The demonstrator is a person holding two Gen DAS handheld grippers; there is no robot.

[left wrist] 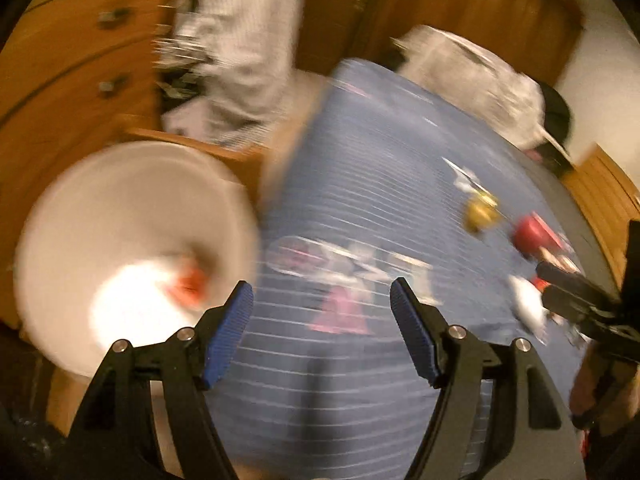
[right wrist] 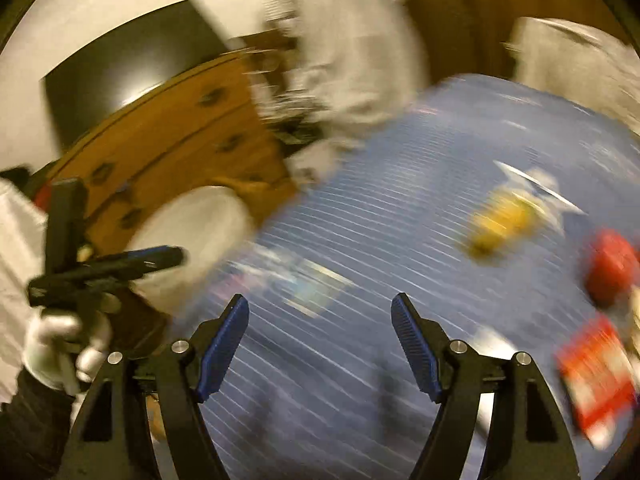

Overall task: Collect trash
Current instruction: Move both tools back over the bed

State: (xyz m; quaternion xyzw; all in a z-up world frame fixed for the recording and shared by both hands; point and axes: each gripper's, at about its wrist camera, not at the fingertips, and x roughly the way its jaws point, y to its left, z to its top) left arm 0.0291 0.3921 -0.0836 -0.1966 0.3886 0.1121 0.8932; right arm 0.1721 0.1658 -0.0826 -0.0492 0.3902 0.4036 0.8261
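Both views are smeared by motion. A blue striped cover (left wrist: 360, 140) carries scattered trash: a yellow crumpled piece (left wrist: 480, 212) (right wrist: 500, 220), a red lump (left wrist: 534, 236) (right wrist: 612, 264), a clear wrapper with pink print (left wrist: 316, 264), a white scrap (left wrist: 528, 304) and a red-and-white packet (right wrist: 596, 380). At the cover's left stands a round white bin (left wrist: 80, 208) (right wrist: 192, 216) with white paper and an orange bit (left wrist: 188, 284) inside. My left gripper (left wrist: 322, 292) hangs open over the clear wrapper, beside the bin. My right gripper (right wrist: 320, 304) is open over bare cover. Neither holds anything.
A wooden chest of drawers (left wrist: 80, 60) stands behind the bin, with a black screen (right wrist: 120, 68) on top. White cloth (left wrist: 248, 40) hangs at the back and a white bag (left wrist: 472, 76) lies at the cover's far end. A white-gloved hand (right wrist: 52, 336) holds the left gripper.
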